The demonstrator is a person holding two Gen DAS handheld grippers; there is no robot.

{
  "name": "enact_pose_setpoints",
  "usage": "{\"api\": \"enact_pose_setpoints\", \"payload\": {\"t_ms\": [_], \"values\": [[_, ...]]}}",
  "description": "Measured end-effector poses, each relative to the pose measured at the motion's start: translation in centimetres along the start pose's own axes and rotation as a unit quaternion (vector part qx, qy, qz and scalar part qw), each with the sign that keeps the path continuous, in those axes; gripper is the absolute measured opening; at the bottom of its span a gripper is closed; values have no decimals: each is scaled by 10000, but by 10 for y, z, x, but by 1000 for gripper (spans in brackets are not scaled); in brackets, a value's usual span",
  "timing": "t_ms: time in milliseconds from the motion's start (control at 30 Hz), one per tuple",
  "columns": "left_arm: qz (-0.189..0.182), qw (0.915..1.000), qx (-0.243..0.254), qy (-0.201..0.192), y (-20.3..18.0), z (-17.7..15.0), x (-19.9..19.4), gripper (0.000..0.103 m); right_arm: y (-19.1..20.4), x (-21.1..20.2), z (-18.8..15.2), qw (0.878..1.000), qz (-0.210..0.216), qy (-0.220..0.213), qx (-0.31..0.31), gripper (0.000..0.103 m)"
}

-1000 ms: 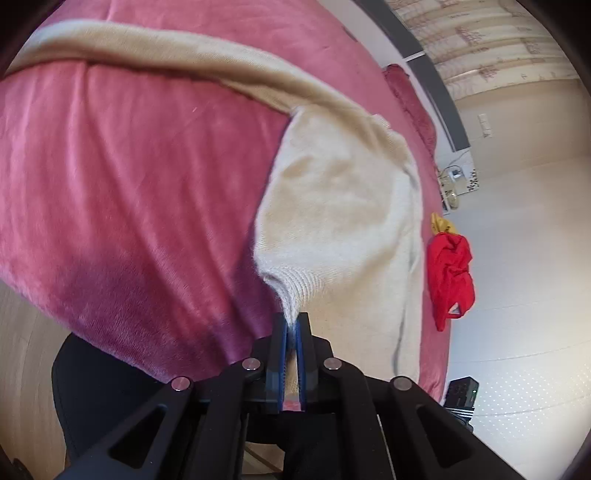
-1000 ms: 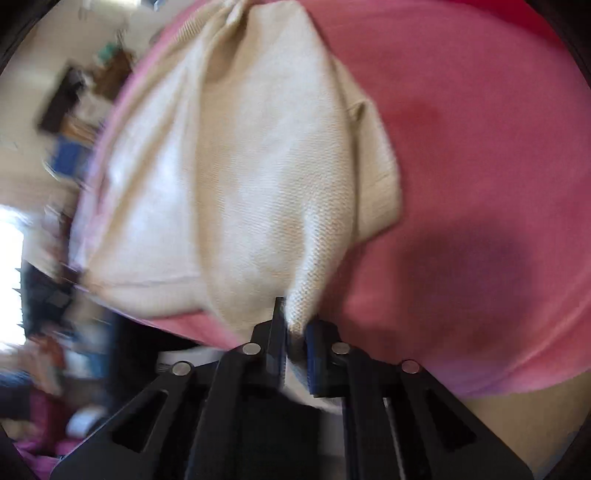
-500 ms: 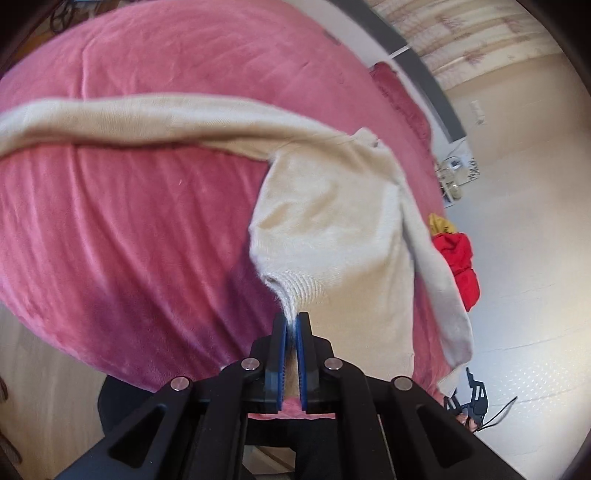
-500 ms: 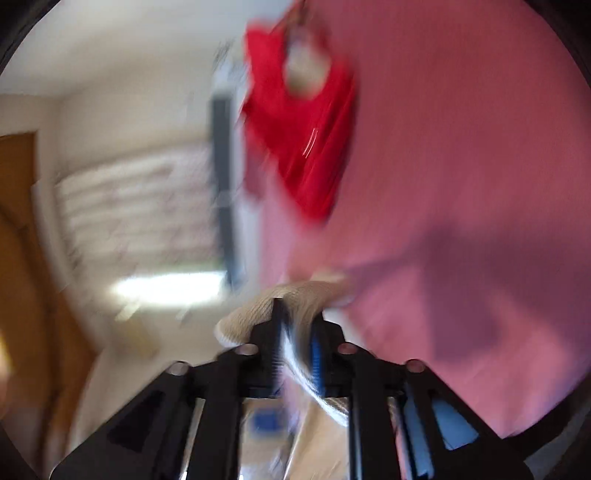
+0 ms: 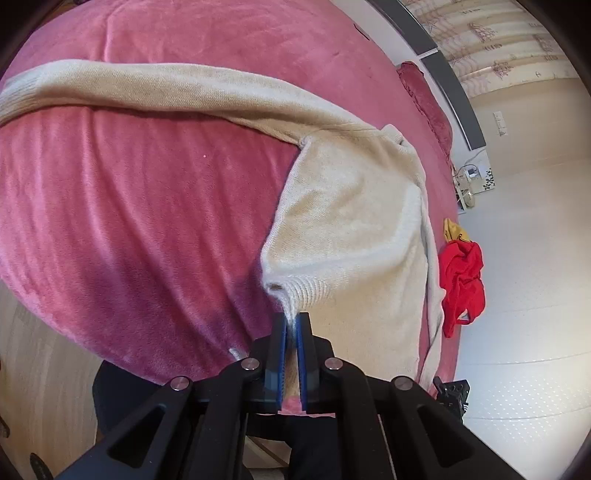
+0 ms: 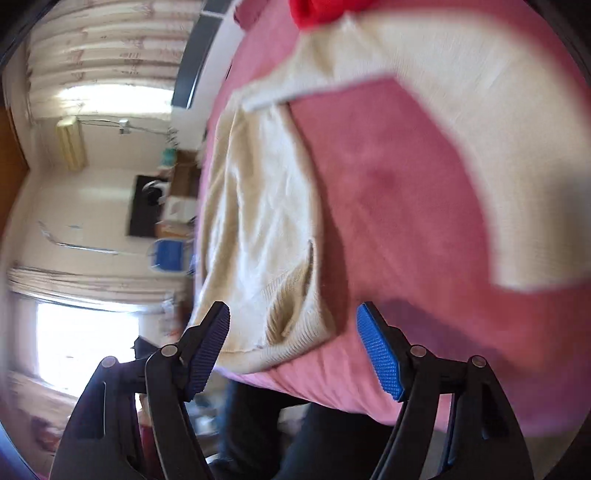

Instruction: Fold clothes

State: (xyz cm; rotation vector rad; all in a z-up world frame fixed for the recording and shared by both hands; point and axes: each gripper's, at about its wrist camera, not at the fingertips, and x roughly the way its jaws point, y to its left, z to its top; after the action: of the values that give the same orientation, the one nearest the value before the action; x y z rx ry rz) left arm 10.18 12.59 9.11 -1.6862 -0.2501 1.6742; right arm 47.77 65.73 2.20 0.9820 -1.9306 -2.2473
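Note:
A cream knit sweater (image 5: pixel 347 221) lies on a pink bed cover (image 5: pixel 129 221), one long sleeve (image 5: pixel 166 88) stretched out to the left. My left gripper (image 5: pixel 291 321) is shut on the ribbed hem corner near the bed's front edge. In the right wrist view the sweater (image 6: pixel 258 221) lies folded, its hem corner (image 6: pixel 291 325) resting on the cover (image 6: pixel 399 206) just ahead of my right gripper (image 6: pixel 293 317). The right jaws are opening, wide apart, with nothing pressed between the pads. A sleeve (image 6: pixel 498 147) curves across the right.
A red garment (image 5: pixel 461 280) with a yellow one (image 5: pixel 454 230) lies at the bed's right edge, and shows as red garment (image 6: pixel 317 11) at the top of the right wrist view. A pale floor (image 5: pixel 524 295) lies beyond. A person's dark legs (image 6: pixel 332 443) stand below the bed edge.
My right gripper let go of the sweater's corner and opened wide; the corner now lies on the cover. The right view swung round. The left gripper kept its grip on the hem.

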Motion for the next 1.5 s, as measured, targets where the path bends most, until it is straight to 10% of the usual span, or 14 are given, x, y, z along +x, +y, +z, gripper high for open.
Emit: {"api": "enact_pose_setpoints", "payload": {"t_ms": [333,433,567,733,933,1033,1200,1233,1333,1500], "values": [[-155,9996,97,218,-22,2,-7,4,12,90,-32,9793,1497,1354,136,75],[-623,9977,157,221,-33,1,-34,3,44,59,-54,9605,2483,1233,-228,75],[-662,9972,338,57,-31,9,-62,3,62,26,-74,9619,2551,859,-477,81],[-246,9994,54,236,2,8,-33,3,36,5,-74,9975,630,314,31,87],[42,9999,85,115,10,5,-16,3,151,19,-59,9851,-690,214,-1560,86],[-62,9993,339,-156,-4,16,-30,5,249,-7,-67,9376,-1028,-919,-3191,86],[-77,9970,649,-423,-25,41,-40,10,315,-18,-116,7616,-1805,-4066,-4712,103],[-95,9972,630,-380,-26,43,-36,10,314,-7,-115,7597,-1956,-4098,-4654,103],[-125,9980,547,-284,-26,49,-23,10,300,36,-85,8319,-2048,-2816,-4321,103],[-5,9995,318,-82,-16,47,-1,10,205,68,-28,9049,-2262,-796,-3516,103]]}}
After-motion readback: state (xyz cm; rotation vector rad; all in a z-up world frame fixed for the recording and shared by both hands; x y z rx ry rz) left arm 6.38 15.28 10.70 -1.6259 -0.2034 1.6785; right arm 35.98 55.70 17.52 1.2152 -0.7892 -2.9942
